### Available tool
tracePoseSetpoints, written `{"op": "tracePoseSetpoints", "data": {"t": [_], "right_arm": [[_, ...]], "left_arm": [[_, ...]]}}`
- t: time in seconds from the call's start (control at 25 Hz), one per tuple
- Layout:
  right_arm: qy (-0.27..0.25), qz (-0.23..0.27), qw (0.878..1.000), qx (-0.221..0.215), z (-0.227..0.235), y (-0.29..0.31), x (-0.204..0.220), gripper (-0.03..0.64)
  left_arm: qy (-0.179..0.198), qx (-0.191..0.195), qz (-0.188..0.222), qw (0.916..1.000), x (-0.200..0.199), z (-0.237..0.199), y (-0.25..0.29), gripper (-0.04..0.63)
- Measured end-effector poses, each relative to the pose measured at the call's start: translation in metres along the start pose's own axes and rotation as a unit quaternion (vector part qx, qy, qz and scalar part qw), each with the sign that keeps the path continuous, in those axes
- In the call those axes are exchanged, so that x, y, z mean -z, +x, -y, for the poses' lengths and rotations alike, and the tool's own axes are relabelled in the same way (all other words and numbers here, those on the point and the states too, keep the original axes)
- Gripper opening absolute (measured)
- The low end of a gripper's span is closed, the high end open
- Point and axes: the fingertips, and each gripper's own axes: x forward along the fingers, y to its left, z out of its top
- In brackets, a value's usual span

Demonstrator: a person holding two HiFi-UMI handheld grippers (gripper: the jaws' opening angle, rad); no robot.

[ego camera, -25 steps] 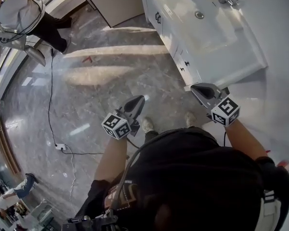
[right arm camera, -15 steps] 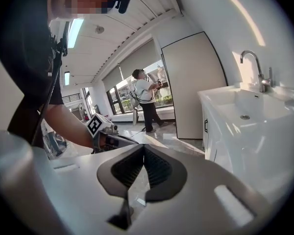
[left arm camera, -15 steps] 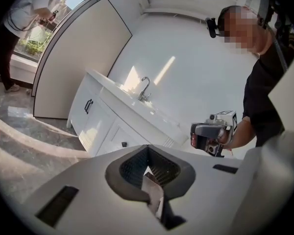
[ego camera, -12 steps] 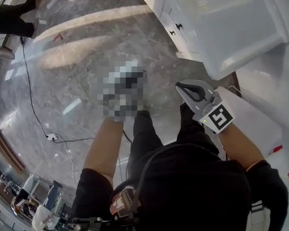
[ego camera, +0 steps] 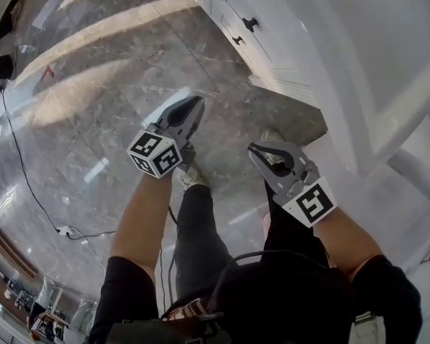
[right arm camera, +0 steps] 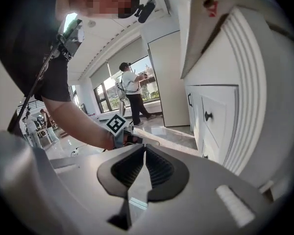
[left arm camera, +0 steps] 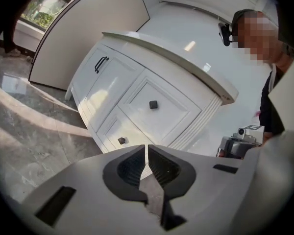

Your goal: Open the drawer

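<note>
The white vanity cabinet [left arm camera: 137, 89] stands ahead of me, well beyond both grippers. Its front has an upper drawer with a square dark knob [left arm camera: 153, 104], a lower drawer with a small knob [left arm camera: 121, 140] and a door with a black bar handle [left arm camera: 101, 64]. The same knobs [ego camera: 250, 24] show at the top of the head view. My left gripper [left arm camera: 146, 148] is shut and empty, aimed at the cabinet's lower front. My right gripper [right arm camera: 145, 149] is shut and empty too, beside the cabinet's fluted corner [right arm camera: 245, 82]. Both grippers, the left gripper [ego camera: 198, 103] and the right gripper [ego camera: 252, 147], hang over the floor.
Grey marble floor [ego camera: 93, 106] spreads to the left, with a black cable [ego camera: 29, 185] and a socket strip across it. My legs and shoes [ego camera: 190, 176] are under the grippers. Another person [right arm camera: 130, 89] stands far off by the windows. A beige wall panel [left arm camera: 83, 33] flanks the cabinet.
Both grippers have come down towards the floor, and the head view has sunk with them. The vanity's top and basin have left the view; its drawer front now shows closer.
</note>
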Motion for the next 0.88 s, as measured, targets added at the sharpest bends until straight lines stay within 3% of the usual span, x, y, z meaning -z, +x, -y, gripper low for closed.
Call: {"op": "tracePoseSetpoints", "data": {"t": [0.24,0.4,0.88], "right_arm": [[-0.002,-0.027,1.000,-0.001,0.018,-0.002,0.058,0.000],[-0.009,-0.045,0.999,0.002,0.032,-0.003,0.075,0.000],[0.013,-0.049,0.998,0.031,0.060,0.009,0.098,0.000]], "left_arm": [[-0.040,0.011,0.017,0.9990,0.033,-0.059,0.058,0.086],[-0.046,0.036,0.000,0.9983,0.049,-0.077,0.096,0.130],[-0.107,0.092,-0.016,0.9899,0.036,-0.102,0.198,0.225]]}}
